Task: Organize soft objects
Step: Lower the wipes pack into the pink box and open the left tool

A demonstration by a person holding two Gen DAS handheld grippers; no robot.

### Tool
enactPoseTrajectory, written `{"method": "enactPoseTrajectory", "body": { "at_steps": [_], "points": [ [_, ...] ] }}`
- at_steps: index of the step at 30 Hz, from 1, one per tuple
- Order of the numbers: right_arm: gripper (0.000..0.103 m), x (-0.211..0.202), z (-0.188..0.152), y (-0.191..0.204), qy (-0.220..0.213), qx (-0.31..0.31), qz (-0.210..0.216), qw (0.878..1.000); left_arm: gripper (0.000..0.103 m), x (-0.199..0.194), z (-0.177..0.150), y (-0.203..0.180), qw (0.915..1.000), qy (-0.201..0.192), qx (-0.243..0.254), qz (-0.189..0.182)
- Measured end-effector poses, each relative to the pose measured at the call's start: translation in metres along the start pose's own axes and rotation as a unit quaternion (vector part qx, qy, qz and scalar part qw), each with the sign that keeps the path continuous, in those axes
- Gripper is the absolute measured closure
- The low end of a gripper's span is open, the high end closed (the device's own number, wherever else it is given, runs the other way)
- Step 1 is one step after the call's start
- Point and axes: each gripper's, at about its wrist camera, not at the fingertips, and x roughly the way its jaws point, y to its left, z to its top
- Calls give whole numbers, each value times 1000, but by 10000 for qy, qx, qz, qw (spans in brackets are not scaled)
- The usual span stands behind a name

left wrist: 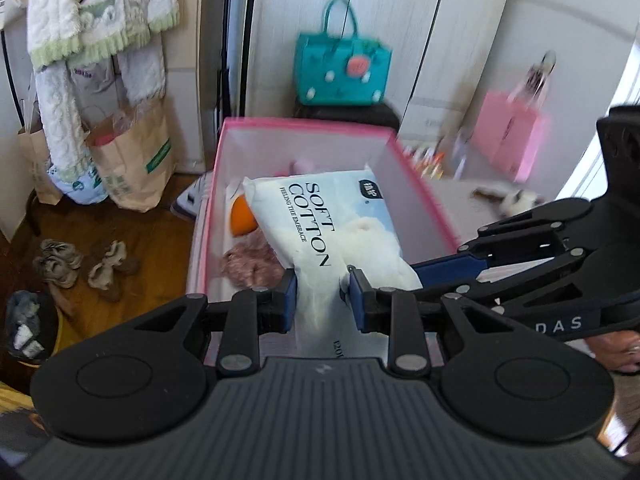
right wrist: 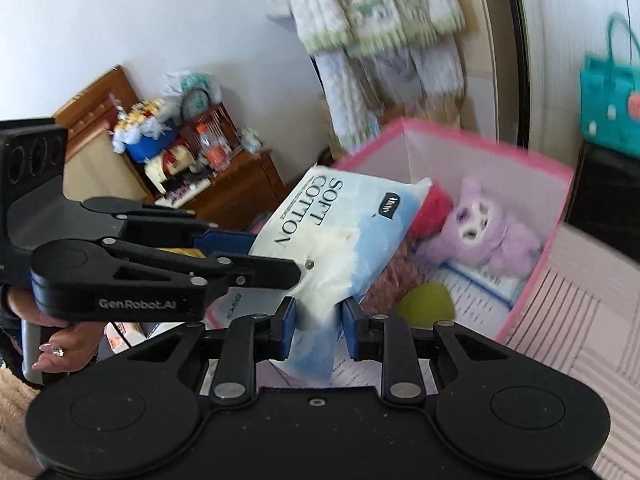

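Observation:
A white-and-blue "Soft Cotton" pack [left wrist: 320,224] hangs tilted over an open pink-rimmed fabric box [left wrist: 304,125], one end dipping inside. My left gripper [left wrist: 323,300] is shut on the pack's near edge. Beside it my right gripper [left wrist: 424,274] comes in from the right. In the right wrist view the right gripper [right wrist: 319,326] pinches the pack [right wrist: 340,216] at its lower corner, and the left gripper [right wrist: 276,256] grips it from the left. Inside the box [right wrist: 460,136] lie a purple plush toy [right wrist: 488,236], a yellow-green ball [right wrist: 426,306], a red soft item [right wrist: 434,208] and a pink fuzzy item [left wrist: 250,260].
A teal handbag [left wrist: 342,66] stands behind the box. Paper bags [left wrist: 132,160], hanging towels [left wrist: 100,12] and slippers [left wrist: 86,266] on the wood floor are to its left. A pink bag [left wrist: 512,136] hangs at right. A cluttered wooden cabinet [right wrist: 224,184] stands farther left. A person's hand [right wrist: 64,344] holds the left gripper.

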Motion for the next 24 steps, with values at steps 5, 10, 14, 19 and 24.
{"method": "enactPoseTrajectory", "body": {
  "at_steps": [5, 10, 14, 19, 24],
  "points": [
    [73, 33, -3, -12, 363, 353, 53, 9987, 77, 32, 1, 8, 9981, 516, 254, 223],
    [73, 47, -1, -7, 573, 235, 57, 9981, 79, 35, -1, 11, 9962, 689, 405, 345],
    [73, 52, 1, -6, 677, 184, 67, 9975, 79, 38, 0, 10, 9936, 763, 699, 463],
    [73, 58, -1, -12, 718, 324, 72, 9969, 77, 46, -2, 9, 9908, 835, 874, 615],
    [71, 52, -2, -13, 632, 251, -38, 9977, 76, 46, -2, 5, 9888, 717, 998, 850]
  ]
}}
